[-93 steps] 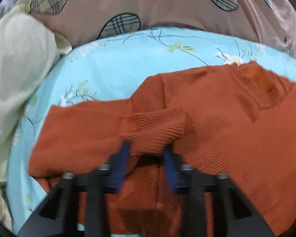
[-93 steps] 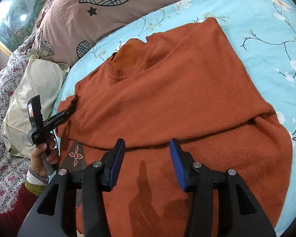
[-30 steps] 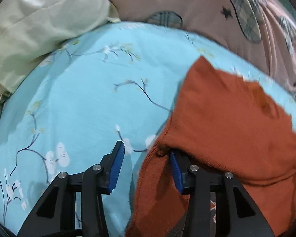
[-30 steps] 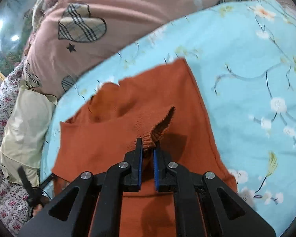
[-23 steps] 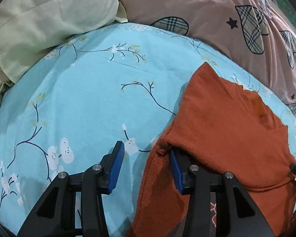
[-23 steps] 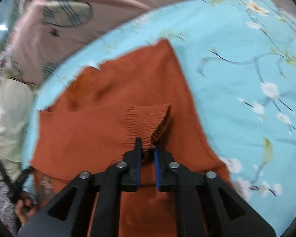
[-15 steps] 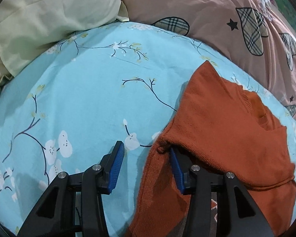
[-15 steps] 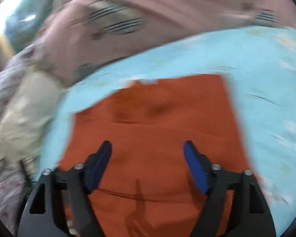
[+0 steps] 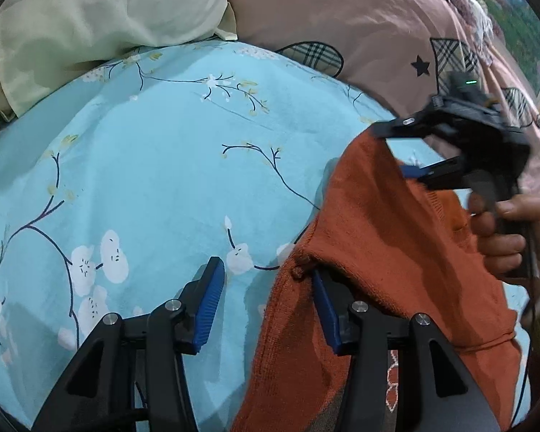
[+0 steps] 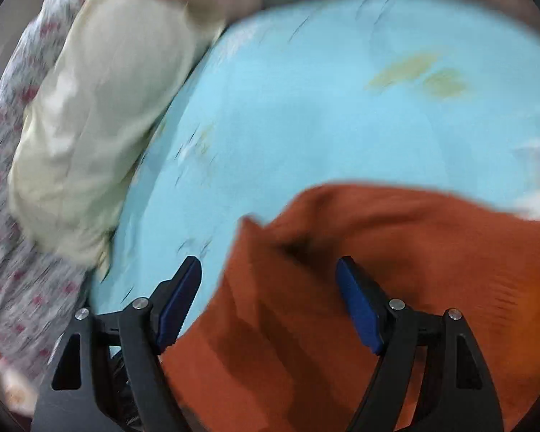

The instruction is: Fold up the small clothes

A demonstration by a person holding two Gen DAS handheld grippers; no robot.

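We have the orange sweater (image 9: 396, 252) lying partly folded on the blue flowered bedsheet (image 9: 144, 165), its far corner under the right gripper (image 9: 399, 154) and its near edge at the left gripper (image 9: 266, 302). The left jaws stand half apart, with only the inner face of one blue pad against the knit edge, so nothing is pinched there. The right jaws have just been opening and now stand wide over the corner, the fabric lying loose between them (the right wrist view is too smeared to show any contact). The risk we see is a poor bite: if the right jaws close while the hand (image 9: 504, 237) is moving fast, they may catch a single layer, or miss the corner, and the fold below could drag open. On our left side, the pad touching the edge could snag the knit and pull it askew. The cream pillow (image 9: 100, 18) looks far enough away not to interfere
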